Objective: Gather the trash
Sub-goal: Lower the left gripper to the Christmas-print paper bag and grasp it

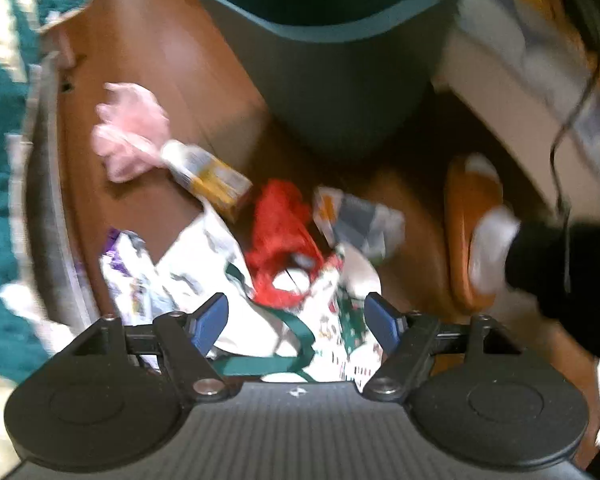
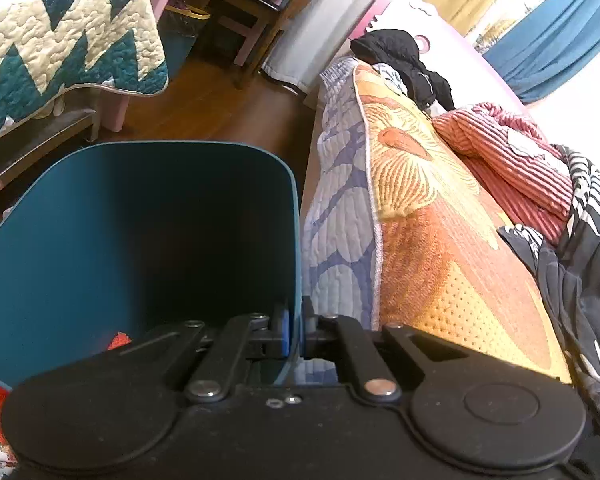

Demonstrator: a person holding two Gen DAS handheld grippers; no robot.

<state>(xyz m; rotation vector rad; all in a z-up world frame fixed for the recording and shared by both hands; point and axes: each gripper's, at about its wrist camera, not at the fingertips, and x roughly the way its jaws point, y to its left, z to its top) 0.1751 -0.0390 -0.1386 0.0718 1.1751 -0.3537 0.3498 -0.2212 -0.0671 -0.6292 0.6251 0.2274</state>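
The left tongs (image 1: 296,322) stand apart above the trash pile (image 1: 260,248) at lower centre, while the right tongs (image 2: 296,330) are clamped on the bin (image 2: 140,240) rim.

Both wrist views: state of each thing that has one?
left hand-held gripper: open, above the trash pile, nothing gripped
right hand-held gripper: shut on the bin's rim
teal bin: upright, open top, a red scrap inside
red netting: crumpled, on the floor
yellow box: lying on its side
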